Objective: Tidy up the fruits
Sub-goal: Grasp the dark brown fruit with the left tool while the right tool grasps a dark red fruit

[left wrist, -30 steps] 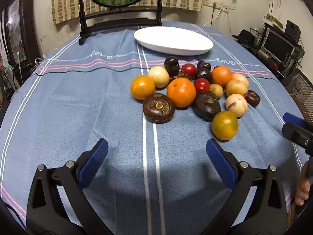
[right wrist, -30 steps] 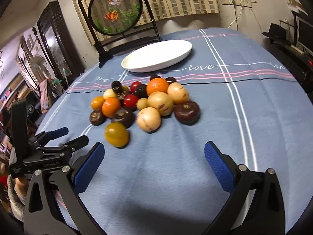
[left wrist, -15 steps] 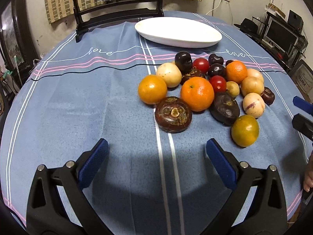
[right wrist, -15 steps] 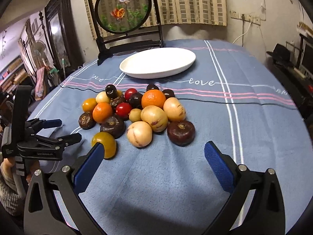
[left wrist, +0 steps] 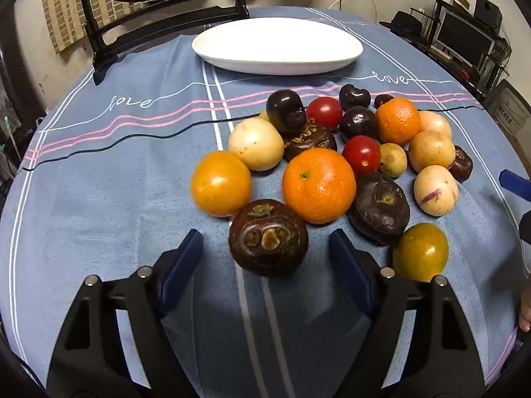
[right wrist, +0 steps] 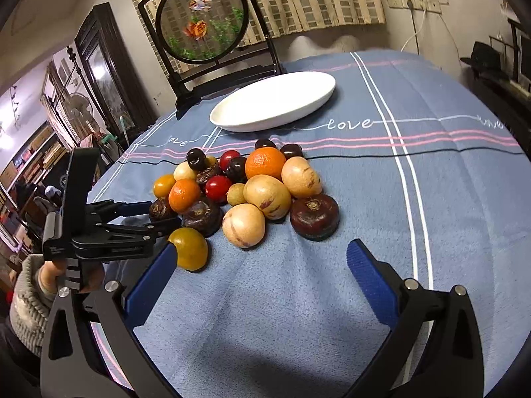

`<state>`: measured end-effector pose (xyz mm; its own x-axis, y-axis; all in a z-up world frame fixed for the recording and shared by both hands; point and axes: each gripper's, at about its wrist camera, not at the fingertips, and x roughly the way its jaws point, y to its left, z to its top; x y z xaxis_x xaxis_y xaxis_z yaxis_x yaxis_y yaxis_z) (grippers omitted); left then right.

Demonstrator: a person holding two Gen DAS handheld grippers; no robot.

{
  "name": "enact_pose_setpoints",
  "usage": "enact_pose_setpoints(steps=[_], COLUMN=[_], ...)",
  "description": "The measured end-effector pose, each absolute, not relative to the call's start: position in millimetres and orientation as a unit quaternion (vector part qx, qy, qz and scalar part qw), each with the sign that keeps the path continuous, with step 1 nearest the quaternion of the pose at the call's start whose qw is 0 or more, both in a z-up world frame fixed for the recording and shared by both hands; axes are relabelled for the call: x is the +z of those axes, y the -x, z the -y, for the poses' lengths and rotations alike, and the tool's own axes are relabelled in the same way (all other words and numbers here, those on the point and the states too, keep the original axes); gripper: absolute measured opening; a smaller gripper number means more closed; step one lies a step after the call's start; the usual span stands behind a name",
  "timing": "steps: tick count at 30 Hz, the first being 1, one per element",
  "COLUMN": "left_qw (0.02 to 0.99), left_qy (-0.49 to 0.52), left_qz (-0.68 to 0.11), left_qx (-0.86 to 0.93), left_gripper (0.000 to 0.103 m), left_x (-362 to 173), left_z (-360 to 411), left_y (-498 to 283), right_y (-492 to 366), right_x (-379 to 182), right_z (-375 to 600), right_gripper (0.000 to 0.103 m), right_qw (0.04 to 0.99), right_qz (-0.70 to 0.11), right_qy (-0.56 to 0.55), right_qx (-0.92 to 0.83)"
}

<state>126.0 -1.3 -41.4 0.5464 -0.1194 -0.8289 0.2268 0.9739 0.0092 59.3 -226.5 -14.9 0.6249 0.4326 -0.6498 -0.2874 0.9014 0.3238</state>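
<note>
Since a second ago the left tool [left wrist: 265, 252] has come forward to the fruit pile [left wrist: 335, 162], and its jaws have narrowed from full width; they are closing now. A dark brown fruit [left wrist: 268, 237] sits between its blue pads, with a gap showing on each side, so nothing is gripped yet. Just past that fruit lies a big orange [left wrist: 318, 185], with a yellow-orange fruit [left wrist: 220, 187] ahead to the left and a second dark fruit [left wrist: 380, 207] ahead to the right. A green-yellow fruit [left wrist: 419, 252] lies just outside the right pad. Farther ahead, beyond the pile, a white plate [left wrist: 277, 48] rests bare on the blue-clothed worktop [left wrist: 99, 199].

Little has changed for the right tool [right wrist: 262, 265]: it hovers with jaws spread wide and holds nothing, only cloth between the pads. In its view the pile starts just ahead, a pale fruit [right wrist: 244, 225] and a maroon fruit [right wrist: 314, 215] nearest, and the green-yellow fruit touches the left pad's tip or sits right behind it; I cannot tell which. To its left, the other tool reaches into the pile's edge.
</note>
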Motion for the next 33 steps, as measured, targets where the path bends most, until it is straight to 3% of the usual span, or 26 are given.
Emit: enact_pose_setpoints(steps=[4, 6, 13, 18, 22, 24, 33], left_qw=[0.878, 0.88, 0.882, 0.884, 0.886, 0.886, 0.881], left_qy=[-0.055, -0.053, -0.059, -0.04, -0.033, -0.028, -0.022], left_qz=[-0.462, -0.46, -0.451, -0.448, -0.444, -0.443, -0.451], left_qx=[-0.107, -0.11, -0.119, -0.127, -0.132, -0.135, -0.139], left_gripper=[0.077, 0.066, 0.043, 0.043, 0.043, 0.043, 0.043], left_x=[-42, -41, -40, -36, -35, -34, -37], left_z=[1, 0, 5, -1, -4, -5, -6], left_y=[-125, -125, -124, -119, -112, -110, -113], right_y=[-60, -62, -63, -62, -72, -80, -104], right_x=[-17, -18, -20, -20, -25, -29, -26], right_z=[226, 226, 226, 223, 217, 216, 231], right_gripper=[0.102, 0.102, 0.102, 0.102, 0.083, 0.079, 0.077], right_qw=[0.893, 0.892, 0.891, 0.897, 0.888, 0.883, 0.89], right_qz=[-0.39, -0.394, -0.399, -0.396, -0.42, -0.433, -0.429], right_qy=[-0.095, -0.097, -0.096, -0.075, -0.039, -0.024, -0.003], right_qx=[0.201, 0.2, 0.193, 0.185, 0.182, 0.182, 0.15])
